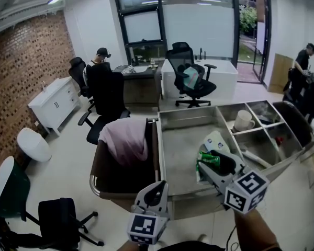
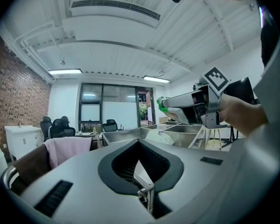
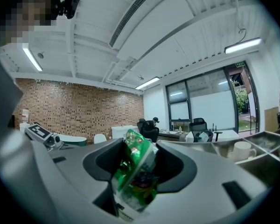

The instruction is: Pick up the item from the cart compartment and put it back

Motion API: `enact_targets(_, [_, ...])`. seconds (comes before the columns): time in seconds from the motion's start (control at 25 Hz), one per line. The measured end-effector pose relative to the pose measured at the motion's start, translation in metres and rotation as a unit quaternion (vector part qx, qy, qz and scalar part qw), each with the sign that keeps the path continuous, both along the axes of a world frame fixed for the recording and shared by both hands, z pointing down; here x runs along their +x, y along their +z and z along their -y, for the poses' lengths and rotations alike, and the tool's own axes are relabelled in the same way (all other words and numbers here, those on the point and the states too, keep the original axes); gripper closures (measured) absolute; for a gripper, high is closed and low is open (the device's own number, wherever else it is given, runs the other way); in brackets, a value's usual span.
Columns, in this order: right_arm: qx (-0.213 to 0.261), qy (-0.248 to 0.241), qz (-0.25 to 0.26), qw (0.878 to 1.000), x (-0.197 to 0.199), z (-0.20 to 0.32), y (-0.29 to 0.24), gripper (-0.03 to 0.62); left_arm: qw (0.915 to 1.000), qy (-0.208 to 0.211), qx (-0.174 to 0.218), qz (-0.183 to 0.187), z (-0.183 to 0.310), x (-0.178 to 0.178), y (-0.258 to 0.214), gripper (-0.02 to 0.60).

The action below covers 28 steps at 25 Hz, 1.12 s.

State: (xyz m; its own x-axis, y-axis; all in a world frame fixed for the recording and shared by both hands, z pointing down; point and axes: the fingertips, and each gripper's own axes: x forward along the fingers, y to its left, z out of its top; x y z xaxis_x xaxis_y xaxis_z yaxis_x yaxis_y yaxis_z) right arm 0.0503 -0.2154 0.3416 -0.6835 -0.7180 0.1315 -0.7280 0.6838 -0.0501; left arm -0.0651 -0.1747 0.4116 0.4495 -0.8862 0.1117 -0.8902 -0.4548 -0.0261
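Observation:
My right gripper (image 1: 203,162) is shut on a green snack packet (image 1: 209,160) and holds it above the steel cart's large compartment (image 1: 178,150). In the right gripper view the crumpled packet (image 3: 135,176) fills the gap between the dark pads (image 3: 175,164). A white bag (image 1: 215,139) lies in the compartment just beyond the packet. My left gripper (image 1: 158,186) hovers low at the cart's near edge, its jaws together and empty. From the left gripper view, the right gripper (image 2: 170,105) and its packet (image 2: 161,102) hang over the cart (image 2: 126,135).
Small cart compartments at the right hold a white mug (image 1: 243,120) and a red item (image 1: 279,139). A pink cloth (image 1: 126,139) drapes over a brown bin (image 1: 107,177) left of the cart. Office chairs (image 1: 191,80), a desk with a seated person (image 1: 99,56) and a white cabinet (image 1: 55,101) stand beyond.

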Motion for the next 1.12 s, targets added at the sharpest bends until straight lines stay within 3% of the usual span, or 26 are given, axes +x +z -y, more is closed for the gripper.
enact_targets(0.4, [-0.027,0.009,-0.004,1.0,0.014,-0.031,0.037,0.359,0.9999,-0.002,0.016,0.0,-0.002,-0.002,-0.01,0.581])
enact_targets(1.0, [-0.029,0.004,0.004,1.0,0.009,-0.035,0.038,0.359,0.9998,-0.001,0.01,0.019,-0.007,0.001,-0.006,0.581])
enact_targets(1.12, [-0.033,0.004,0.005,0.999,0.009,-0.036,0.041,0.359,0.9999,-0.007,0.012,0.006,-0.007,-0.003,-0.005,0.581])
